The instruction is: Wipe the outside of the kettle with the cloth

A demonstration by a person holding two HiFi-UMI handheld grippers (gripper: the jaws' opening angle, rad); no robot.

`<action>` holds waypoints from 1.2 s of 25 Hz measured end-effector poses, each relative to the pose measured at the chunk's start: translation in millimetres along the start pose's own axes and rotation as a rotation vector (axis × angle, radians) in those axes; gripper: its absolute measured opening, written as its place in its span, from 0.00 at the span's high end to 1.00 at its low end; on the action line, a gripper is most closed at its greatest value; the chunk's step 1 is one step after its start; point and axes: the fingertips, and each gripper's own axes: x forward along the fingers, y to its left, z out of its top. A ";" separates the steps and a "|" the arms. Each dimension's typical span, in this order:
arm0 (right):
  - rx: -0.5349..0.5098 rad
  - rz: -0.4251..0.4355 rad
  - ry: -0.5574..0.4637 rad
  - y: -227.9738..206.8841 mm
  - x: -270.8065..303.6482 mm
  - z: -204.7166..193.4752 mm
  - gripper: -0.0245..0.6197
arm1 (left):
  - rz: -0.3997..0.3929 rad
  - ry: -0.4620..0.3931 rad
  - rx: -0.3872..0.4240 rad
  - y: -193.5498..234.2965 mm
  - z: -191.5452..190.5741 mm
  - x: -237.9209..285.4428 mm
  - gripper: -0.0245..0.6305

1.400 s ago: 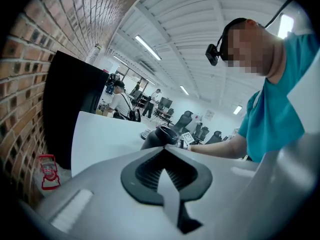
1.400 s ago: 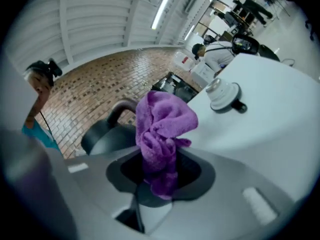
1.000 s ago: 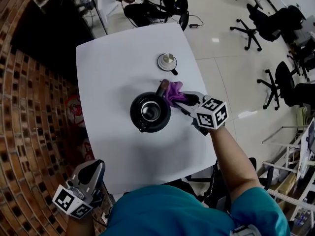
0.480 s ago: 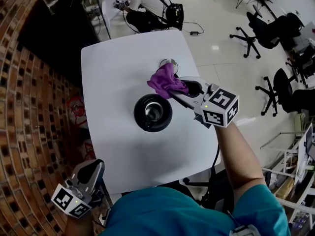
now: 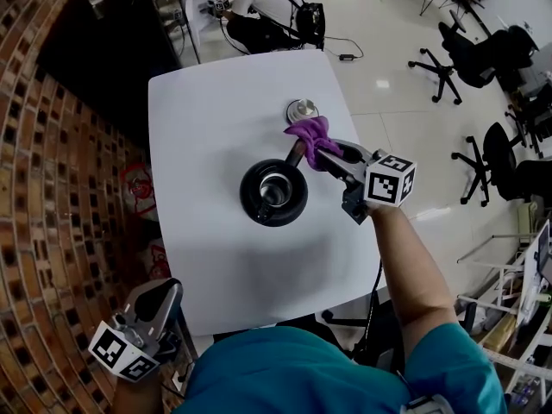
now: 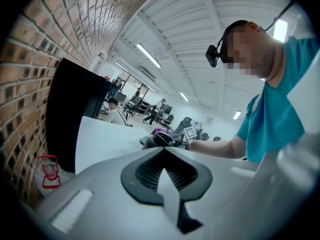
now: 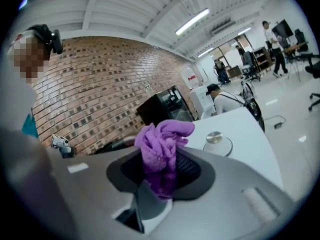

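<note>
- Bright, even light comes from ceiling strip lights (image 6: 148,55) above the left gripper (image 6: 162,151).
- Glare spots sit on the glossy floor (image 5: 379,84) beyond the right gripper (image 5: 317,147); the brick wall (image 5: 60,188) by the left gripper is dimmer.
- Shadows on the white table (image 5: 216,110) are faint.
- Both gripper views bulge, with black corners.
- The cloth (image 7: 161,144) pinched in the right gripper looks slightly soft; a mosaic covers the face.

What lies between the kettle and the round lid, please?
The purple cloth, held by the right gripper, lies between kettle and lid, as the head view shows.
</note>
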 end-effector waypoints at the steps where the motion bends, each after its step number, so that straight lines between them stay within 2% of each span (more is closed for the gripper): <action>1: 0.010 -0.002 0.018 -2.1 1.2 -9.9 0.77 | 0.000 0.002 0.000 -0.7 -0.6 0.5 0.96; 4: -0.023 -0.005 0.143 0.5 1.4 -48.9 0.77 | -0.006 0.005 0.001 -5.0 -2.1 2.6 0.96; 6: -0.072 -0.012 0.190 11.3 -9.5 -58.9 0.77 | -0.012 0.002 0.003 -7.9 -1.6 3.5 0.96; 10: -0.247 -0.061 0.131 51.6 -44.0 -11.2 0.77 | -0.025 -0.016 0.011 -9.9 5.6 2.5 0.96; 12: -0.358 -0.083 0.167 65.9 -42.2 2.0 0.77 | -0.029 -0.024 0.013 -10.1 8.3 1.7 0.96; 15: -0.464 -0.101 0.266 69.5 -27.6 -10.9 0.77 | -0.035 -0.025 0.020 -14.0 7.1 2.3 0.96; 21: -0.554 -0.125 0.327 95.9 -34.9 -30.4 0.77 | -0.029 -0.037 0.016 -14.7 2.7 -5.7 0.96; 25: -0.660 -0.111 0.422 127.8 -45.5 -49.7 0.77 | -0.035 -0.054 0.005 -16.2 0.9 -9.8 0.96; 30: -0.873 -0.045 0.547 176.1 -33.4 -81.3 0.77 | -0.041 -0.085 -0.002 -14.3 2.3 -17.0 0.96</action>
